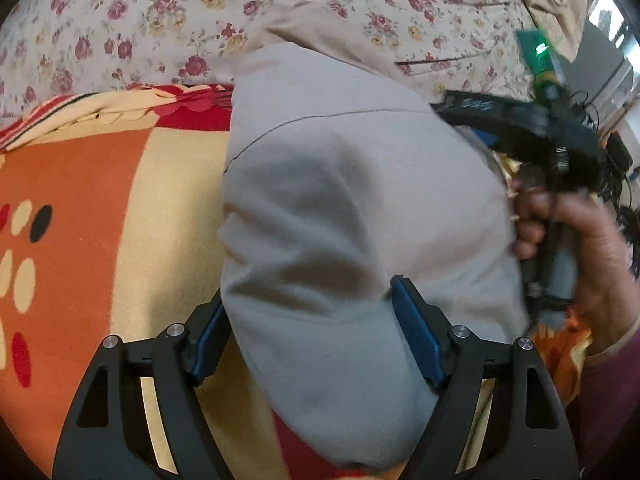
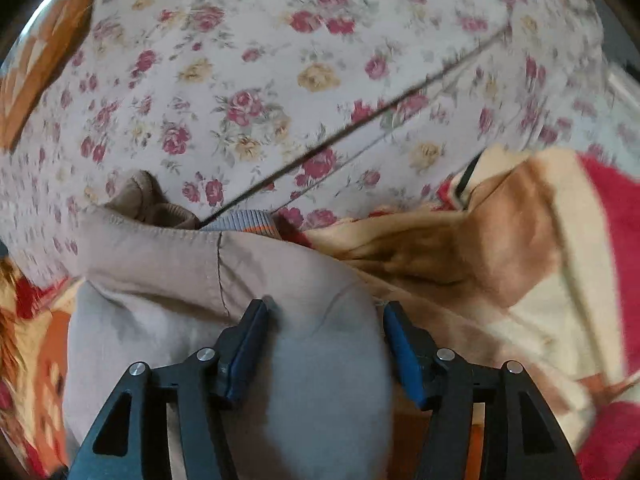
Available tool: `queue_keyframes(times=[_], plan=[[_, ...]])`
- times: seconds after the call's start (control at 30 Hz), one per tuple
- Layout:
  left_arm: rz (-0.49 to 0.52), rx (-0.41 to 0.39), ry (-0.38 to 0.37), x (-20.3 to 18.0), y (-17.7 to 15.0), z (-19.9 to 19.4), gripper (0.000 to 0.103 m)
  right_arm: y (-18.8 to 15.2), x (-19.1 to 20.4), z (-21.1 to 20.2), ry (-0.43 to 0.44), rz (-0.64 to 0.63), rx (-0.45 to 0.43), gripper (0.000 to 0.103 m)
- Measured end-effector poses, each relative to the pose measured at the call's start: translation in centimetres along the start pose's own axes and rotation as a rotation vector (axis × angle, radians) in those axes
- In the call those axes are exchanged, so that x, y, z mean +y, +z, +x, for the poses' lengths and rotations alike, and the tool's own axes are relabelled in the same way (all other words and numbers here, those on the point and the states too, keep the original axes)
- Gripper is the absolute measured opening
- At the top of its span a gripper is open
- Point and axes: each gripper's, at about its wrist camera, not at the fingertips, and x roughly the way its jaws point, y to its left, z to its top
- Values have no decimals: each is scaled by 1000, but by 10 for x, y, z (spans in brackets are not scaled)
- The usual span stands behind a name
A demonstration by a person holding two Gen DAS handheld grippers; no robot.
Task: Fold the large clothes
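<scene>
A large grey-beige garment [image 1: 340, 200] lies bunched on a patterned blanket. In the left wrist view my left gripper [image 1: 310, 300] has its blue-padded fingers [image 1: 416, 328] wide apart, with the cloth between and over them. My right gripper shows there at the right [image 1: 532, 128], held by a hand. In the right wrist view the garment [image 2: 224, 280] fills the lower left, its stitched hem facing away. My right gripper [image 2: 326, 314] is open, its fingers straddling a fold of the cloth.
An orange, red and cream blanket [image 1: 100, 200] covers the near bed, and it also shows in the right wrist view [image 2: 520, 260]. A floral sheet [image 1: 160, 20] lies beyond. A thin dark cord [image 2: 360, 124] crosses the sheet. Cables and a green-lit device [image 1: 540, 50] sit at far right.
</scene>
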Motion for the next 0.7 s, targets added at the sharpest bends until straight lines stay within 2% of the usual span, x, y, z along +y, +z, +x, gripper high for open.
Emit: queue_keyframes(times=[0.1, 0.23, 0.3, 0.37, 0.43, 0.5, 0.63, 0.7], plan=[[5, 2, -7, 1, -5, -6, 78, -9, 4, -47, 90, -22, -19, 57], [-4, -7, 2, 2, -14, -8, 78, -47, 27, -99, 151, -161, -49, 57], [-4, -16, 13, 1, -17, -8, 78, -71, 34, -102, 127, -223, -31, 57], [4, -22, 27, -1, -21, -10, 78, -90, 38, -80, 46, -251, 36, 57], [14, -13, 41, -4, -22, -8, 78, -104, 28, -66, 5, -241, 75, 57], [23, -15, 54, -6, -23, -10, 78, -107, 15, -71, 30, -172, 93, 57], [14, -9, 56, -7, -21, -12, 78, -103, 11, -104, 31, -111, 9, 59], [14, -9, 60, -7, -20, -13, 78, -106, 14, -114, 84, -89, -25, 71]])
